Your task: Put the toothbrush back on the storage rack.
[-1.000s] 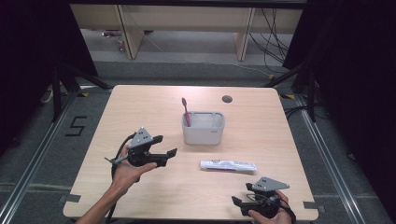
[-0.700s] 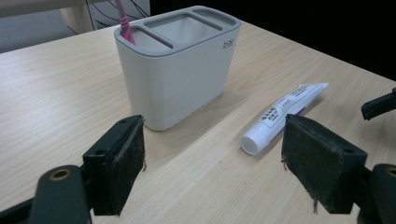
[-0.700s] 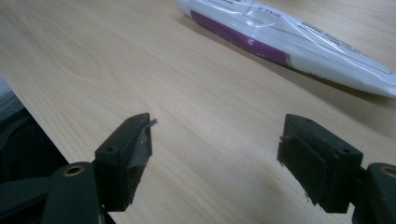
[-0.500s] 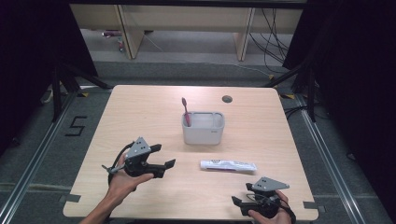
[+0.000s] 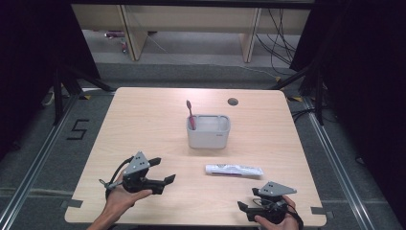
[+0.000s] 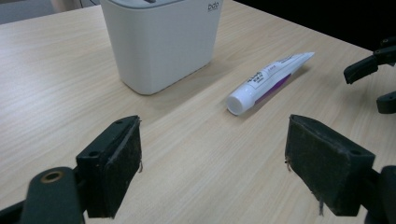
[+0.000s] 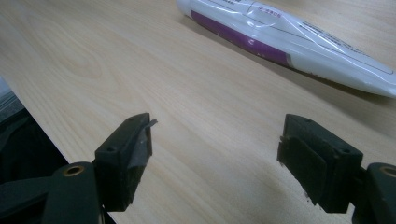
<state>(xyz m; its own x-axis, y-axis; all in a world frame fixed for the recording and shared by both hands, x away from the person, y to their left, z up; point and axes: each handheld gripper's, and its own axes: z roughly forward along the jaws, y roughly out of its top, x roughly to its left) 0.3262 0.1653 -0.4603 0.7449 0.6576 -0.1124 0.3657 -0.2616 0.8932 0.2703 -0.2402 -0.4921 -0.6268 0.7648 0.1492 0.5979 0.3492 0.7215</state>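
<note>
— Room and surface first, please: what is lying under your grippers?

— Dark surroundings are closing in on a pale wooden table (image 5: 143, 120); I am sitting at its near edge, holding both tools low over it.

— Next largest item?

— White holder (image 5: 208, 136), standing upright near the table's middle, well apart from both of my hands.

— And the grippers themselves?

— Left gripper (image 5: 163, 169): I am bringing it back toward the near left of the table and lower than it was a second ago, when it was hanging closer to the holder. Its jaws have just been opening and are standing spread, with nothing between them but bare wood. Right gripper (image 5: 247, 199): I am keeping it where it was, at the near right corner, jaws likewise spread and empty.

— Smaller stock?

— Toothpaste tube (image 5: 234, 170), lying flat between the holder and my right gripper, untouched, cap pointing toward my left side. Toothbrush (image 5: 190, 114), red, leaning upright in the holder's left end.

— So what is the change telling you?

— I am reading the brush as stowed and my left hand as clearing away. The tube is waiting as the remaining piece; in the left gripper view its capped end is lying straight ahead of my spread jaws, so either hand is looking free to go for it.
</note>
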